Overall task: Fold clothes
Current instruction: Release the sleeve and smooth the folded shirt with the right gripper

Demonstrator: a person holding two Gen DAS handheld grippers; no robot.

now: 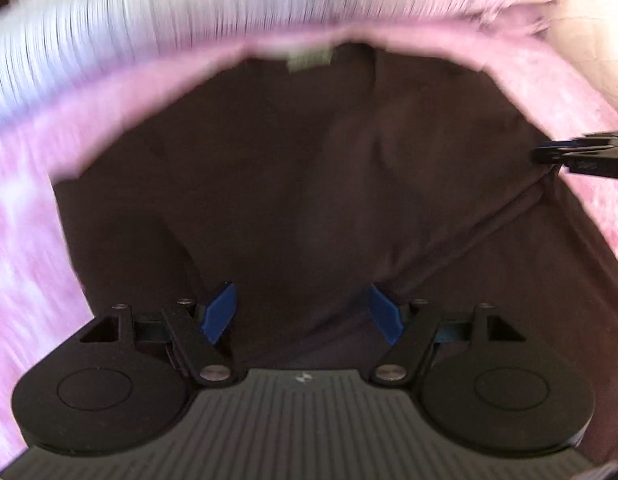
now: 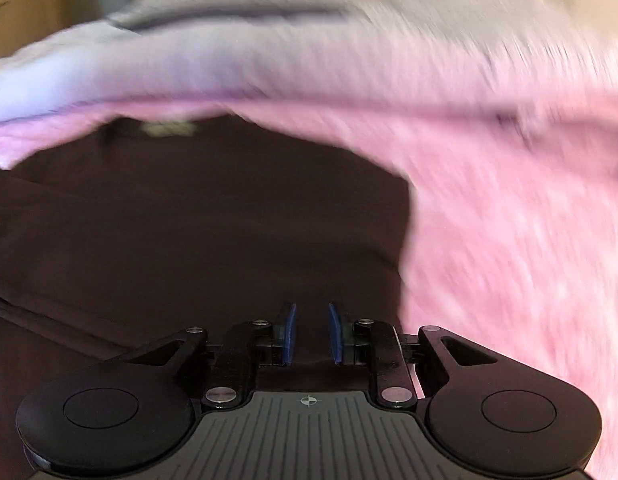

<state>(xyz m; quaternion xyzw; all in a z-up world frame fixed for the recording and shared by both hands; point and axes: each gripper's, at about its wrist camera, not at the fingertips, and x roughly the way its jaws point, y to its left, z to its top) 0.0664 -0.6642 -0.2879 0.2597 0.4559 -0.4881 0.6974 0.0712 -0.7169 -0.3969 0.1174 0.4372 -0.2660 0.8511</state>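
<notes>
A dark brown garment (image 1: 309, 180) lies spread on a pink blanket (image 1: 25, 240), with a pale neck label (image 1: 309, 58) at its far edge. My left gripper (image 1: 303, 308) hangs close over the near part of the garment. Its blue pads stand wide apart and hold nothing. In the right wrist view the same garment (image 2: 189, 220) and its label (image 2: 169, 128) fill the left. My right gripper (image 2: 312, 332) is over the garment's right part, pads a narrow gap apart with no cloth pinched. Its black tips (image 1: 545, 156) also show at the garment's right edge.
The pink blanket (image 2: 509, 240) surrounds the garment on all sides. Beyond it lies white striped bedding (image 1: 189, 12) (image 2: 309, 40). A wooden surface (image 2: 29, 8) shows at the far left. Both views are blurred by motion.
</notes>
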